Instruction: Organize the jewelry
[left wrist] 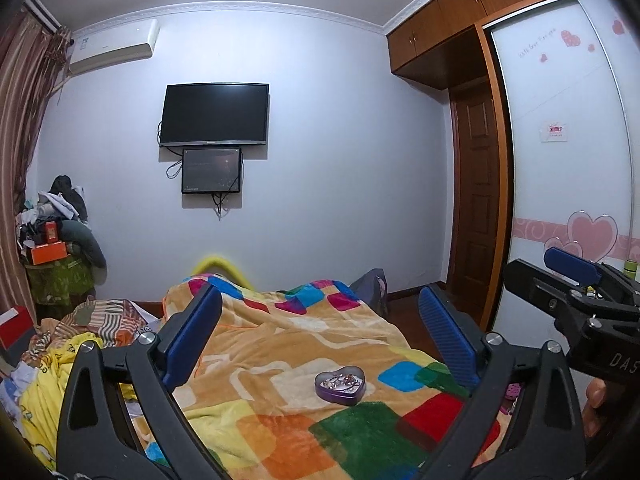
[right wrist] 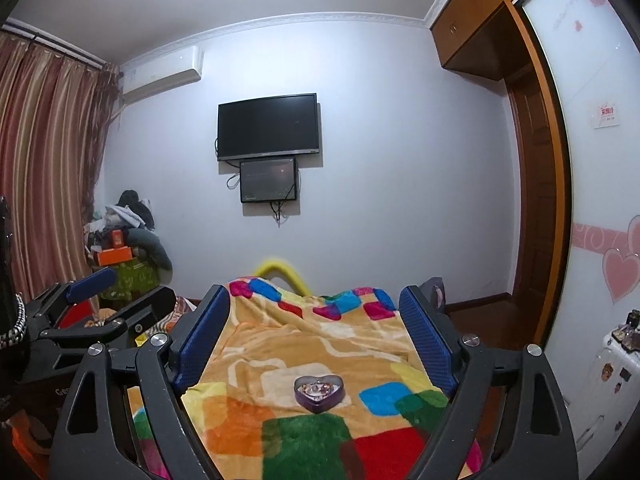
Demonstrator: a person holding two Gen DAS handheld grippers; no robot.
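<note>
Left wrist view shows the purple heart-shaped metal tin (left wrist: 340,385) holding the jewelry (left wrist: 341,381), open on the patchwork fleece blanket (left wrist: 280,360). Left gripper (left wrist: 324,344) and right gripper (right wrist: 316,338) both stand spread wide and empty, raised above it. Any further approach should descend slowly, since soft bedding lets the tin tip.

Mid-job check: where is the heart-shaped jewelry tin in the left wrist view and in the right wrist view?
Left wrist view: the heart-shaped tin lies on the patchwork blanket, low and just right of centre, nearer the right finger.
Right wrist view: the tin lies low at centre, midway between the fingers.
Shared landmark: the wall-mounted TV straight beyond it.
</note>
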